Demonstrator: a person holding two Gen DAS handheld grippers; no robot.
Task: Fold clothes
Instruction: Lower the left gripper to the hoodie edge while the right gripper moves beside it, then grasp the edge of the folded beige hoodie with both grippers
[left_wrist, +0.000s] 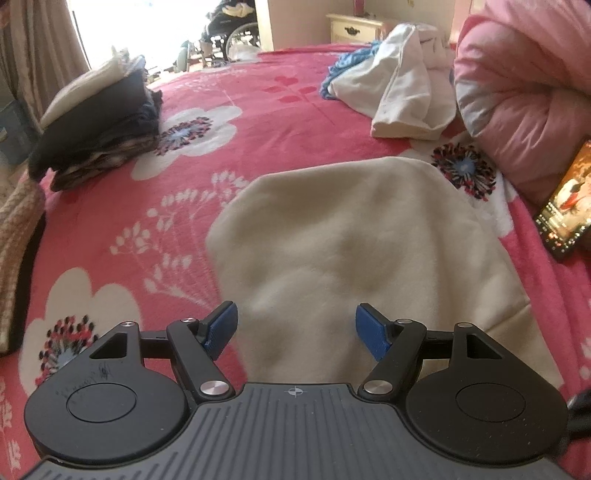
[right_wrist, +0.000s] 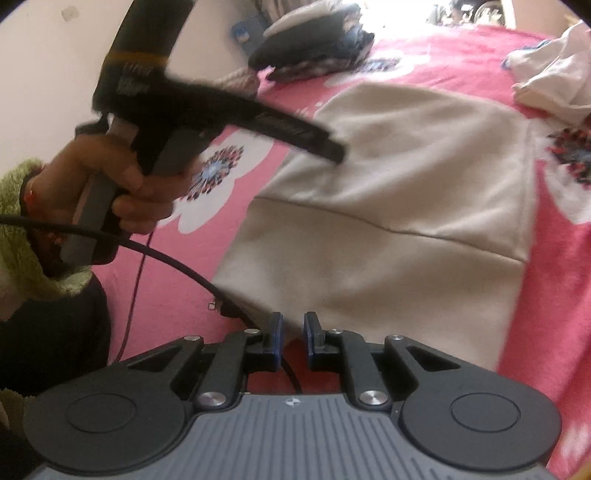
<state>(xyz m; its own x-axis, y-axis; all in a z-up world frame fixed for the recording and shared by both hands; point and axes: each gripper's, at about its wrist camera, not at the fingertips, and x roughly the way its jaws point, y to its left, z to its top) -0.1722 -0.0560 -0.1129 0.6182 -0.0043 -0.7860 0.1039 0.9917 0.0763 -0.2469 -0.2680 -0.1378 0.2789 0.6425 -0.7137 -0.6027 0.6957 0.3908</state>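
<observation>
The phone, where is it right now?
In the left wrist view the phone lies screen-lit at the far right edge of the pink floral blanket, beside the pink duvet and right of the cream garment.

A cream cloth (left_wrist: 354, 236) is lying ahead of the blue-padded claw (left_wrist: 295, 330), on a pink blanket (left_wrist: 122, 229) showing white flowers.

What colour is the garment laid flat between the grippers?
Plain cream, no pattern. The garment shows best in the left wrist view, spread on the pink floral bedspread.
</observation>
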